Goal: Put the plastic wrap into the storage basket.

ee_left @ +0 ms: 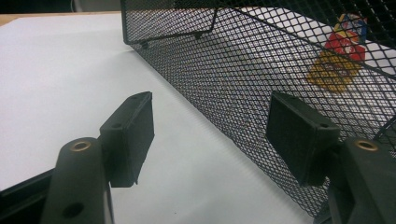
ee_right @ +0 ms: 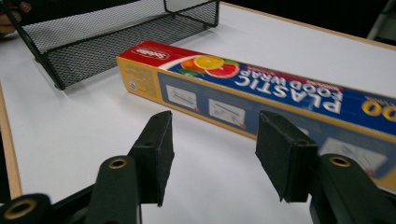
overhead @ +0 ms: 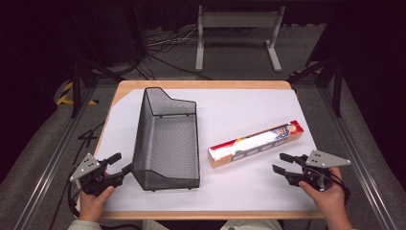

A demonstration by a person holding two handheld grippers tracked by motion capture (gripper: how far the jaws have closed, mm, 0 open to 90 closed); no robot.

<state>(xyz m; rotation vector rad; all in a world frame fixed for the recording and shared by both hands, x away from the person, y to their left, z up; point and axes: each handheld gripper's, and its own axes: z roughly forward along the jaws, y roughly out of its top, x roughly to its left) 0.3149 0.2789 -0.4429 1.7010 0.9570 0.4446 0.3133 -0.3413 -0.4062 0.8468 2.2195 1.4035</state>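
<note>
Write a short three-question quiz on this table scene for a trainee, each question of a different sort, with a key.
1. True or false: the plastic wrap box lies inside the black mesh basket.
2. Which gripper is nearer the box?
A. the left gripper
B. the right gripper
C. both equally near
3. Fill in: both grippers' fingers are ____, with nothing between them.

Key
1. False: it lies on the white table cover, to the basket's right and apart from it.
2. B: it points at the box's long side, while the left gripper sits at the basket's near left corner.
3. open
</note>
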